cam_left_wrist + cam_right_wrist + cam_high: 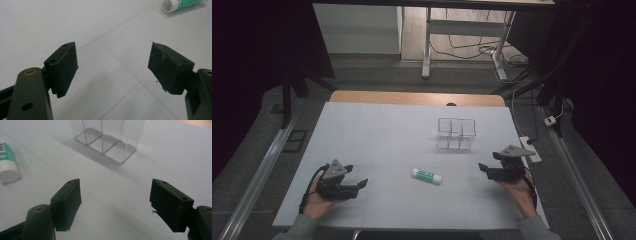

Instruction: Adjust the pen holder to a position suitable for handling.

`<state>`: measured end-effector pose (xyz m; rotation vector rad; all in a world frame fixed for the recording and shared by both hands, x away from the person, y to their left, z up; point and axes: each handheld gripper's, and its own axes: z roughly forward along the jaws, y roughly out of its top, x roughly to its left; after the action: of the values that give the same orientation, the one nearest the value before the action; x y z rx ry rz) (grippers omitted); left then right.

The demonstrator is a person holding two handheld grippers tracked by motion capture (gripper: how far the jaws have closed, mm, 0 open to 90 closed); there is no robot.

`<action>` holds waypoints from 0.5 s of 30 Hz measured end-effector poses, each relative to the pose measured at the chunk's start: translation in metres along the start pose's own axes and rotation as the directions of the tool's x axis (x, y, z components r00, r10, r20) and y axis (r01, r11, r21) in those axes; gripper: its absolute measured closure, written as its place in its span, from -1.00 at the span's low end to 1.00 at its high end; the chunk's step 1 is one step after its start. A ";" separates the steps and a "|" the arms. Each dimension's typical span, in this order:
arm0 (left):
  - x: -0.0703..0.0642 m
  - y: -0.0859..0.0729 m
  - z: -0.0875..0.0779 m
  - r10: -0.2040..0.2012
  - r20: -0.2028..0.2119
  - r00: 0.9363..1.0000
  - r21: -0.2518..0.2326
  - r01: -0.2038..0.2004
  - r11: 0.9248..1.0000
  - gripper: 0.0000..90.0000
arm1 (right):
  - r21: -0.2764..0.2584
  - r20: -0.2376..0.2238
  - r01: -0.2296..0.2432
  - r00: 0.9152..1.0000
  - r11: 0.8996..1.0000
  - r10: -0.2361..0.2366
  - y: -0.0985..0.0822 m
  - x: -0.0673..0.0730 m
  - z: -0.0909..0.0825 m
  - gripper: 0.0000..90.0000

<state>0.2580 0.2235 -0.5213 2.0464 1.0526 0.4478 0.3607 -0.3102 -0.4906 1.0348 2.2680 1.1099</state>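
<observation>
A white and green glue stick [427, 175] lies on its side near the middle of the white table, between my two hands. Behind it and a little to the right stands a clear plastic organiser [455, 133] with several compartments. My left gripper [362, 184] rests at the front left, open, with nothing between its jaws; the glue stick [182, 5] shows at the top right of the left gripper view. My right gripper [483, 167] sits at the front right, open and empty. In the right gripper view the organiser [106, 141] stands ahead and the glue stick [7, 163] lies at the left edge.
The white table top [377, 135] has a wooden strip along its far edge. A power strip [530, 149] lies off the table's right side. Desk legs and cables stand on the floor beyond.
</observation>
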 end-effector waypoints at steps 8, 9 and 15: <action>-0.002 0.001 0.002 0.009 -0.011 1.000 0.010 -0.009 1.000 -0.47 | -0.001 0.064 -0.051 0.997 0.999 0.051 0.020 -0.024 0.008 -0.35; -0.001 0.001 0.003 0.008 -0.012 1.000 0.010 -0.008 1.000 -0.47 | -0.001 0.064 -0.051 0.997 0.999 0.051 0.020 -0.024 0.008 -0.35; 0.000 0.001 0.003 -0.004 -0.011 1.000 0.007 0.004 1.000 -0.47 | 0.002 0.065 -0.076 0.995 0.997 0.076 0.025 -0.037 0.013 -0.08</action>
<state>0.2609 0.2218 -0.5224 2.0495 1.0658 0.4540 0.4038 -0.3222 -0.4766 1.1508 2.1984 1.0857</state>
